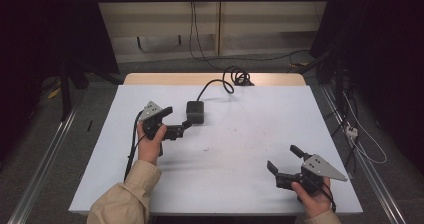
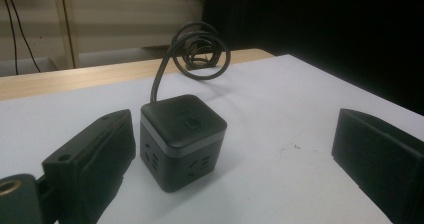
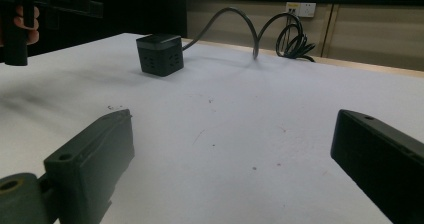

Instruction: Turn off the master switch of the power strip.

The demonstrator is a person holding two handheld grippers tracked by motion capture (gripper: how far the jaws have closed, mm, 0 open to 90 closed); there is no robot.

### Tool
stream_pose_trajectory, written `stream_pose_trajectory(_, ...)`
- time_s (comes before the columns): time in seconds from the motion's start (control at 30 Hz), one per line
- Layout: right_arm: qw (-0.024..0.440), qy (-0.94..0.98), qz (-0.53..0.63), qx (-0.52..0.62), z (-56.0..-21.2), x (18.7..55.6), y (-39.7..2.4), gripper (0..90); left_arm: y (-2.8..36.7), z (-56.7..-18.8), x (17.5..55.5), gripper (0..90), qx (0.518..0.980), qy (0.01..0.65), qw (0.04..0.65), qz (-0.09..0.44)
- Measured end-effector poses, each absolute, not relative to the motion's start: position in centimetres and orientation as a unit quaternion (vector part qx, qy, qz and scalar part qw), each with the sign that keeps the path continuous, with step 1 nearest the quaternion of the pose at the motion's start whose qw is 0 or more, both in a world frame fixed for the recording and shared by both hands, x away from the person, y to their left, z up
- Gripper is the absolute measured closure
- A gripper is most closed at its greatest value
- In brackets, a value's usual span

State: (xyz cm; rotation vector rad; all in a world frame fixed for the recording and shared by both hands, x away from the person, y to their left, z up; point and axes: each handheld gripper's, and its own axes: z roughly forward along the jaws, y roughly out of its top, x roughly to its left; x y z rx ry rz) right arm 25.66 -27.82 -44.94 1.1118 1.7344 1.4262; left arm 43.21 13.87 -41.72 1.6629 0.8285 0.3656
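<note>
Early stage of a grasp on the black cube power strip (image 1: 195, 112): approach made, no contact yet. Cube standing flat on the white table (image 1: 250, 174), toward the far left of centre, button face up, socket faces to the sides. Left gripper (image 1: 179, 118) just beside the cube on its near-left, jaws spread wide and aimed at it; in the left gripper view, cube (image 2: 182, 140) lying between and slightly beyond the two jaws, closer to the left one, touching neither. Right gripper (image 1: 284, 158) well apart at the near right corner of the table, jaws likewise spread, holding nothing, pointed across the table toward the cube (image 3: 160, 54).

Done so far, judging from the layout: left gripper brought up and opened. Left to do: advance around the cube, close on two opposite faces, then lift or move.

Orientation: body nearly cubic, so no marked long axis in the cube itself; one vertical edge turned toward the left gripper, giving a corner-on presentation rather than a flat face. Cable (image 1: 220, 84) leaving the far side and running away toward the far table edge, ending in a loose coil (image 1: 239, 76) there; overall long axis of cube plus cable thus running near to far, slightly rightward.
</note>
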Motion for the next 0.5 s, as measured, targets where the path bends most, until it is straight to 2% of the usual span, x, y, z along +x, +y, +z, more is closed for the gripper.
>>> stream_pose_trajectory(0.5,0.314,0.657,0.541,0.42,-44.9,25.67,-27.91,3.7,13.28,-41.36,44.28,3.9,0.724,0.35,0.569,0.174)
